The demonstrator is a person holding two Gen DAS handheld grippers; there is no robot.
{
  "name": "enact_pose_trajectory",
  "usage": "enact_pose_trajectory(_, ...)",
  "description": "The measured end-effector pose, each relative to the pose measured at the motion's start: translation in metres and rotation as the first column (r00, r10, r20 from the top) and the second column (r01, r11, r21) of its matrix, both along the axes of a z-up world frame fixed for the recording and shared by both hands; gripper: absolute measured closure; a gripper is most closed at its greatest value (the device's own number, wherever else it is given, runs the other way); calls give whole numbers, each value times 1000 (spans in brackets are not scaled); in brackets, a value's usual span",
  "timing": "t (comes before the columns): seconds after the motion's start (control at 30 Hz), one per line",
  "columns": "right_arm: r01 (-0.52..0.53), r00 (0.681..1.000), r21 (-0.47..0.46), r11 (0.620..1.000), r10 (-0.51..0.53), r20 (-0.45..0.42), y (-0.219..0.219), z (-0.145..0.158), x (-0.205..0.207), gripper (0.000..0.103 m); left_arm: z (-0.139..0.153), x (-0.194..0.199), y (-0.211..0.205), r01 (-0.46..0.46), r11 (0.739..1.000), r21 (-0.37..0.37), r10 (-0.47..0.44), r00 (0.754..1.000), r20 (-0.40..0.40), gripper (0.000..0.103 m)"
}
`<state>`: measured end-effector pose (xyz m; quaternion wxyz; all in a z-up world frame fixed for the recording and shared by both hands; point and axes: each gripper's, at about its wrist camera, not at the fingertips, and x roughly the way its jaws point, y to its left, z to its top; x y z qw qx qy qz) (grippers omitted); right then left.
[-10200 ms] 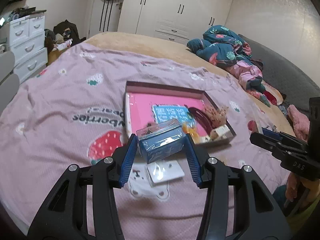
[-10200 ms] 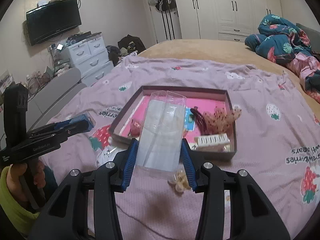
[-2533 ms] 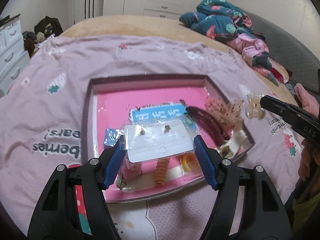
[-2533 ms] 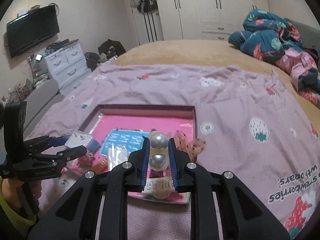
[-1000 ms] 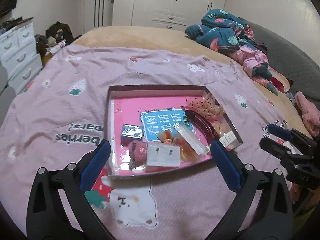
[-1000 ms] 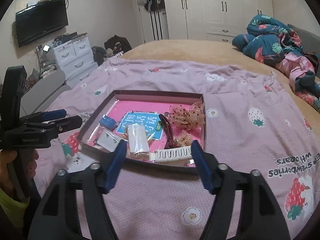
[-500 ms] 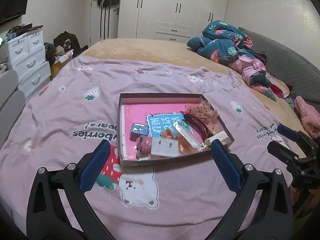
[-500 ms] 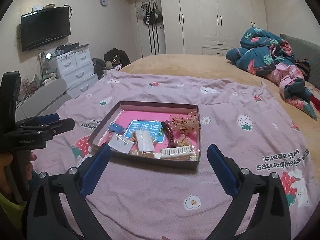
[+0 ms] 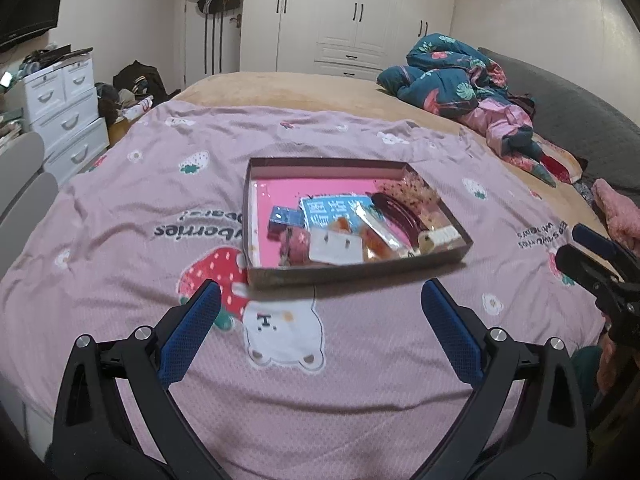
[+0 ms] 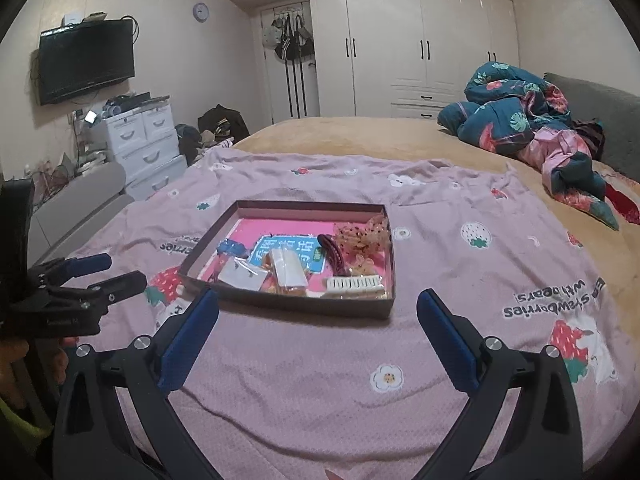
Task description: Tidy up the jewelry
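A shallow brown box with a pink floor sits on the pink strawberry blanket; it also shows in the right wrist view. Inside lie a blue card, a small blue box, a white earring card, a clear packet, a dark red hair clip, a white comb clip and a frilly scrunchie. My left gripper is open and empty, held back from the box's near wall. My right gripper is open and empty, also short of the box.
The blanket covers a tan bed. A bundle of teal and pink clothes lies at the far right. White drawers and a grey chair stand at the left. Wardrobes line the back wall.
Both grippers have let go of their items into the box, opened wide and drawn back and up from it. The box now looks smaller and farther.
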<state>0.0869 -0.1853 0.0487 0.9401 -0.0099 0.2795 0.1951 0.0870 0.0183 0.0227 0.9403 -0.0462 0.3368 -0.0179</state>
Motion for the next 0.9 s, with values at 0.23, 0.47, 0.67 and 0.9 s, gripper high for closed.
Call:
enact_pose_trajectory(0.23,15,1000,-12,1000,-16,-22,-1,-20,-16,4,-16,-12,-3,-8,1000,3,8,1000,-6,9)
enact_pose_trajectory(0.47,37,999,-22,999,-37,-13,-6,-25,-22,4,-18,-21,-2,-16,1000,2,16,1000,-2,9)
enact_pose_trajectory(0.67,26,1000,-19,999,-26,-11,-5,-24,-25,4,-18,-24,-1,-18,1000,4,18,1000,-12,9)
enact_pose_trajectory(0.9,26,999,-14,1000,-27,-18,-5,-24,-24,4,-18,-26,-3,-14,1000,13,14,1000,-18,9)
